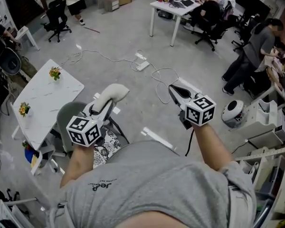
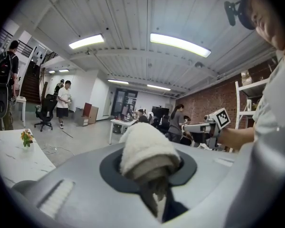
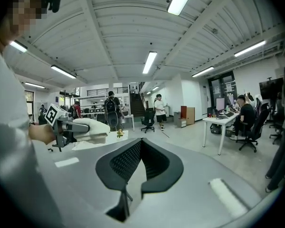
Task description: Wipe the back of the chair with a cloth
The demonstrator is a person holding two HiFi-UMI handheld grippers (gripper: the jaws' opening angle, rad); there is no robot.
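Note:
My left gripper (image 1: 106,102) is shut on a rolled white cloth (image 1: 113,92), held in the air in front of me. In the left gripper view the cloth (image 2: 146,145) bulges out from between the jaws. A grey chair (image 1: 69,114) with a patterned seat (image 1: 107,149) stands on the floor just below and left of that gripper; the cloth is not touching it. My right gripper (image 1: 175,91) hovers to the right, its black jaws closed to a point with nothing in them (image 3: 141,143). It sees the left gripper and cloth (image 3: 91,127) across from it.
A white marble table (image 1: 61,96) with small flower pots (image 1: 54,72) stands left of the chair. Cables and a power strip (image 1: 142,65) lie on the floor ahead. A white rounded device (image 1: 233,112) and shelving are at the right. People sit at desks (image 1: 173,8) far back.

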